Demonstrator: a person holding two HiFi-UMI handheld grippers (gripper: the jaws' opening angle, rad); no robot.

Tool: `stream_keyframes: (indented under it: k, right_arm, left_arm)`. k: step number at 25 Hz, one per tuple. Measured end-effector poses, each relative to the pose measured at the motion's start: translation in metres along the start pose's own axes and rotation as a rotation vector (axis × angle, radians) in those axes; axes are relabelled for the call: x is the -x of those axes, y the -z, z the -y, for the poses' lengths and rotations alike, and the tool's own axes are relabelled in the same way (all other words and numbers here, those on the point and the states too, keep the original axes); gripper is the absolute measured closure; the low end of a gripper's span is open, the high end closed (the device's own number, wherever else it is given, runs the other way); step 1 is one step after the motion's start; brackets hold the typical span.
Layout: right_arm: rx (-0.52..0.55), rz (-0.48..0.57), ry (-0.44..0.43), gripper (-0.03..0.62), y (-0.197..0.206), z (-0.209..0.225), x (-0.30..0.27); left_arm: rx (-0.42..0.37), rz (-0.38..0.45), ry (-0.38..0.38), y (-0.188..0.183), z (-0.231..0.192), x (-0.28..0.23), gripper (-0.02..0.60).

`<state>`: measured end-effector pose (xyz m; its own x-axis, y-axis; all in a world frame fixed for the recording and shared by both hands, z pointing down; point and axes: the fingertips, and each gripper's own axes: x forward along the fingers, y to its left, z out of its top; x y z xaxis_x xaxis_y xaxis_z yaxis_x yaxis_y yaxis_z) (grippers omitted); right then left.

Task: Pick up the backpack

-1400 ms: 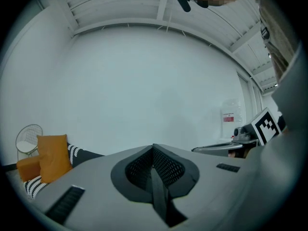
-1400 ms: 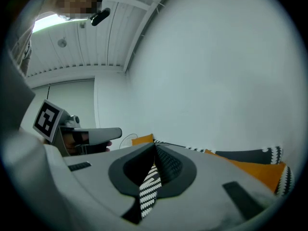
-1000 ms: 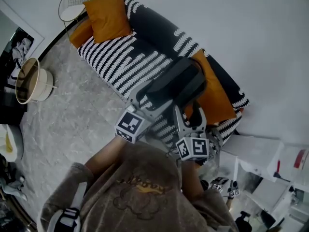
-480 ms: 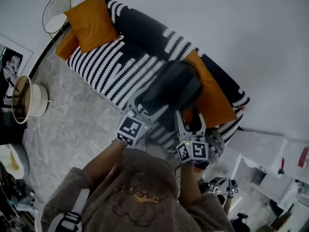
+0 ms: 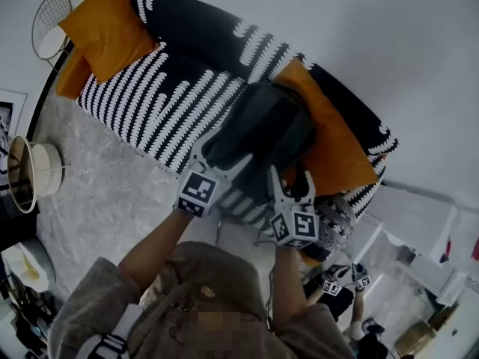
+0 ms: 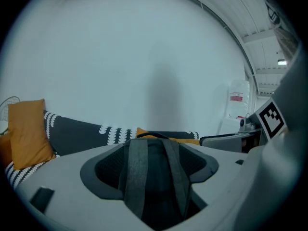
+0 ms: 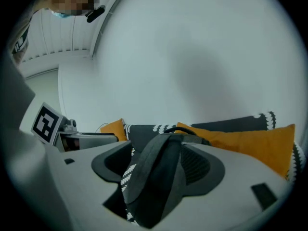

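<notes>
The backpack (image 5: 262, 133) is dark grey and soft-sided. It stands on the sofa (image 5: 172, 88) against its back, just in front of an orange cushion (image 5: 337, 152) and between the two grippers.

The only print in sight is the black-and-white square markers on the grippers' cubes. There is also a red label on a white thing (image 6: 236, 98) at the right of the left gripper view, too small to read.

The wall (image 5: 359, 36) is plain white. The long sofa along it is black cloth with rows of white scalloped stripes.

Only the head view shows the mottled grey floor (image 5: 97, 193), a second orange cushion (image 5: 105, 28) at the sofa's other end and the person's brown sleeves (image 5: 105, 305). The gripper views show the backpack's upper part close up, which the head view does not.

The left gripper (image 5: 221, 154) has its broad grey jaws closed on the backpack. Two flat woven straps (image 6: 137, 177) run down side by side between its dark mesh-textured pads (image 6: 103, 170).

The right gripper (image 5: 290, 182) clamps one broad strap (image 7: 154, 177), bowed over where it is held. A bit of the sofa's white pattern shows beside it, and a thin carry loop (image 7: 180, 134) arches at the backpack's top.
</notes>
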<state>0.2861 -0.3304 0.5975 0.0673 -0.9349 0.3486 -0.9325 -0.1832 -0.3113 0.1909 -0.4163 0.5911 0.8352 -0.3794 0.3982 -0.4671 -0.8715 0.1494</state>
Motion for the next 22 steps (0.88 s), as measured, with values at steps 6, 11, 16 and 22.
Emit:
stream_keyframes:
  k: [6, 11, 16, 22]
  right_arm:
    - [-0.044, -0.081, 0.11, 0.28, 0.064, 0.044, -0.035]
    - [-0.066, -0.136, 0.137, 0.279, 0.109, 0.065, -0.061]
    - [-0.086, -0.171, 0.144, 0.281, 0.131, 0.071, -0.07]
    - [-0.097, -0.221, 0.109, 0.46, 0.145, 0.064, -0.078]
  left_arm:
    - [0.003, -0.089, 0.017, 0.061, -0.02, -0.049, 0.224]
    - [-0.014, -0.154, 0.018, 0.11, -0.035, -0.082, 0.224]
    - [-0.008, -0.203, 0.019, 0.137, -0.045, -0.099, 0.225]
    - [-0.049, -0.268, 0.041, 0.151, -0.045, -0.104, 0.39]
